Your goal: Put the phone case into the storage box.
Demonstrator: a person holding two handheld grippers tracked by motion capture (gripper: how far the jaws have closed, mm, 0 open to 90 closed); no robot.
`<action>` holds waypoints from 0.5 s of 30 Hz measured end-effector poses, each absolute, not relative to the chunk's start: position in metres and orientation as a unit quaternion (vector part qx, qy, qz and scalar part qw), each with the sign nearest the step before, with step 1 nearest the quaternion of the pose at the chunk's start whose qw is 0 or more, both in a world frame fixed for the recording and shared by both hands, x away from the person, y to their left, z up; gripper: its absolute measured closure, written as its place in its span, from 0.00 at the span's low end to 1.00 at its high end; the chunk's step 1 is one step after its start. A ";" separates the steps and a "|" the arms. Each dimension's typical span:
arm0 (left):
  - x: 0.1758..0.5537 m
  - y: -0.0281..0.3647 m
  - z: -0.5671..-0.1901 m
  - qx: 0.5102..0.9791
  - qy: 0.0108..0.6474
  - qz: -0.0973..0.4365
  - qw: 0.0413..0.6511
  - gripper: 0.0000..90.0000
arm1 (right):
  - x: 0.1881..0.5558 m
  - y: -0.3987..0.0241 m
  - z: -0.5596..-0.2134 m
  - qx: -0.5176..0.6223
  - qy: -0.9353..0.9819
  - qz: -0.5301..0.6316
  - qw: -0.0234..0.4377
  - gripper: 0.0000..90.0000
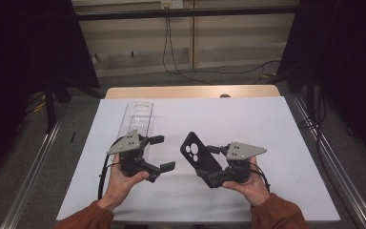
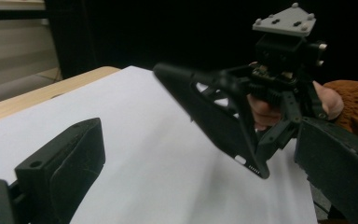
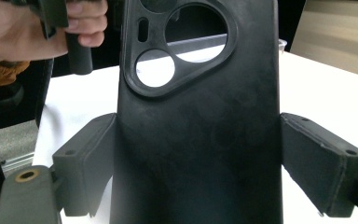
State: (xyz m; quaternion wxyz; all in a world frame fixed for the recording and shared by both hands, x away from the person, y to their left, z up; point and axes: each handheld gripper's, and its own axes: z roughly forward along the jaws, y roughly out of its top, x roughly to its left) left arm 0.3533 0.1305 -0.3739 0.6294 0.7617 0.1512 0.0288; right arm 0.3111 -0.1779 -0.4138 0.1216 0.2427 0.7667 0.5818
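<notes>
The person's two forearms, in rust-orange sleeves [image 1: 88, 217], reach in from the near edge of the tabletop [image 1: 267, 124], which is covered by a white sheet, and each hand grips a tool from below and behind. The left hand [image 1: 121, 179] holds the left gripper [image 1: 161, 152] just above the sheet, its grey plate tilted up toward the left, and its two black fingers [image 1: 167, 166] point to the right and stand wide apart with nothing between them. The right hand [image 1: 249, 183] cradles the right gripper [image 1: 213, 163] at about the same height, angled inward toward the other tool. Its fingers [image 3: 324, 163] are clamped on the two long edges of a black phone case [image 1: 198, 155], which is lifted off the sheet and tilted, with the camera cutout end [image 3: 182, 44] pointing away from the right hand and up toward the left. Behind the left gripper, a clear plastic package [image 1: 139, 119] lies flat on the sheet, stretching toward the far edge. The two tools are near each other but apart.
</notes>
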 end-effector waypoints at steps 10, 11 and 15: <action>0.368 0.114 -0.379 0.771 0.140 0.014 0.621 0.02 | 0.312 -0.179 -0.416 0.239 0.768 0.582 0.116 0.16; 0.368 0.113 -0.379 0.776 0.136 0.013 0.616 0.02 | 0.312 -0.178 -0.416 0.236 0.769 0.583 0.115 0.16; 0.368 0.113 -0.381 0.784 0.126 0.006 0.608 0.03 | 0.312 -0.176 -0.417 0.230 0.770 0.584 0.109 0.16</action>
